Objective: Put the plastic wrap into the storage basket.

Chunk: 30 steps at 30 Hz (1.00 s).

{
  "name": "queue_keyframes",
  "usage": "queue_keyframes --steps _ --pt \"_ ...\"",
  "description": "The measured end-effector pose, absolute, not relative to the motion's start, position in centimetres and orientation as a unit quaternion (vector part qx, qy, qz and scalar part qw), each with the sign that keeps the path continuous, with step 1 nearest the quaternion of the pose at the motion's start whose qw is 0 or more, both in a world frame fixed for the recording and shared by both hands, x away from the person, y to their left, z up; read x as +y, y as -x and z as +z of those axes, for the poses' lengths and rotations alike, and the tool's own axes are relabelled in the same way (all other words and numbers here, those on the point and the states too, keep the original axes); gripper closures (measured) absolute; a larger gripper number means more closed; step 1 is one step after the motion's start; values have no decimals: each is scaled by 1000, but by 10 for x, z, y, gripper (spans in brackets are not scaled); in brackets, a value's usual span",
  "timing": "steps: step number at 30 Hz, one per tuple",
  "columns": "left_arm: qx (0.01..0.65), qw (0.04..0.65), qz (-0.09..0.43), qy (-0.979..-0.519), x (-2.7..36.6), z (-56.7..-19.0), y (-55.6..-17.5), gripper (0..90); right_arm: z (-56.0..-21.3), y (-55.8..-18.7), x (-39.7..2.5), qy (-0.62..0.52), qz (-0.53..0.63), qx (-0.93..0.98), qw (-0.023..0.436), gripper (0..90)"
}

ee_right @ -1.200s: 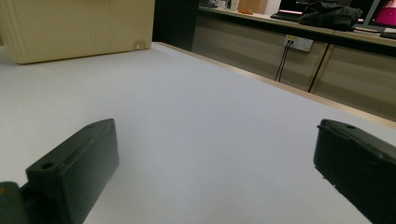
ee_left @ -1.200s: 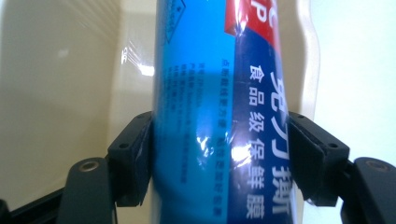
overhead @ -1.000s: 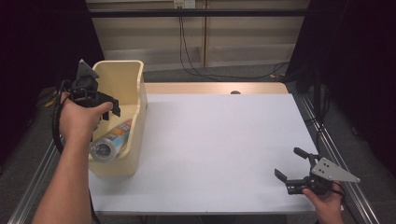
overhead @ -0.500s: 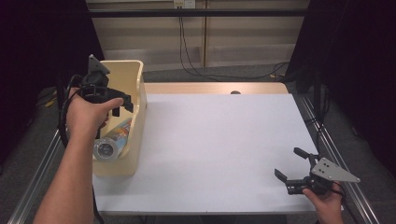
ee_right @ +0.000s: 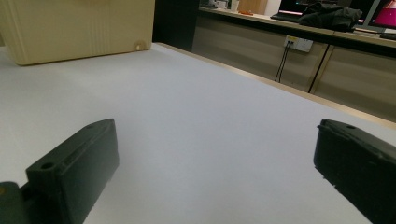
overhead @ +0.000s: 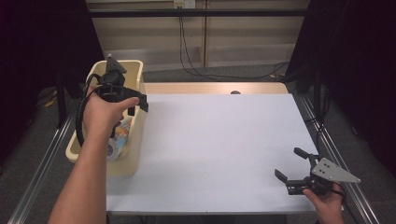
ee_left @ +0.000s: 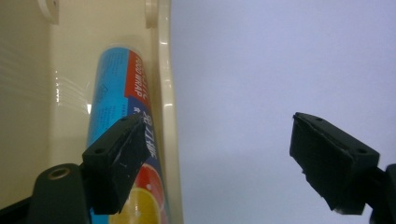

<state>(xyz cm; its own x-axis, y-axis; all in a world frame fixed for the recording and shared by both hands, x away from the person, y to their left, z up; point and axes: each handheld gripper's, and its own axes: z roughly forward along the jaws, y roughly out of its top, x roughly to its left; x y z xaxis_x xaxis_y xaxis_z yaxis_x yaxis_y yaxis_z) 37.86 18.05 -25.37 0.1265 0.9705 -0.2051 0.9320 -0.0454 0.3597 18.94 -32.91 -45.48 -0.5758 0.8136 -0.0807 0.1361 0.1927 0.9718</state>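
Observation:
A cream plastic bin (overhead: 136,70) stands at the table's left edge. Inside it lies a blue food-wrap roll (ee_left: 116,88) with red and yellow print, partly covered by the hand in the high view (overhead: 122,133). My left gripper (overhead: 137,106) hovers over the bin's right wall (ee_left: 166,93), open and empty (ee_left: 215,140); one jaw is above the roll, the other above the table. My right gripper (overhead: 289,163) rests low at the table's near right corner, open with nothing between its jaws (ee_right: 215,140). The bin (ee_right: 79,28) is far off in the right gripper view.
The white tabletop (overhead: 219,140) spreads between the bin and the right gripper. A wooden strip (overhead: 210,87) runs along the far edge, with metal rails (overhead: 334,149) at the sides. Cables (overhead: 187,42) hang down the wall behind.
My left gripper has moved right and a little farther away, from over the bin's inside to above its right wall. The right gripper has stayed put.

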Motion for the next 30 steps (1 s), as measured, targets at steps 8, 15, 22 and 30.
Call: queue_keyframes --steps 8,15,22,30 --pt "650 206 38 -730 164 -262 -381 188 -455 -189 -329 -335 539 706 314 0" --pt "643 203 33 -738 153 -268 -382 185 -455 -190 -329 -335 541 704 316 0" --pt "638 203 28 -742 141 -275 -381 180 -455 -190 -328 -330 539 707 315 0" --pt "628 206 22 -750 125 -283 -381 173 -455 -190 -328 -331 539 707 317 0"
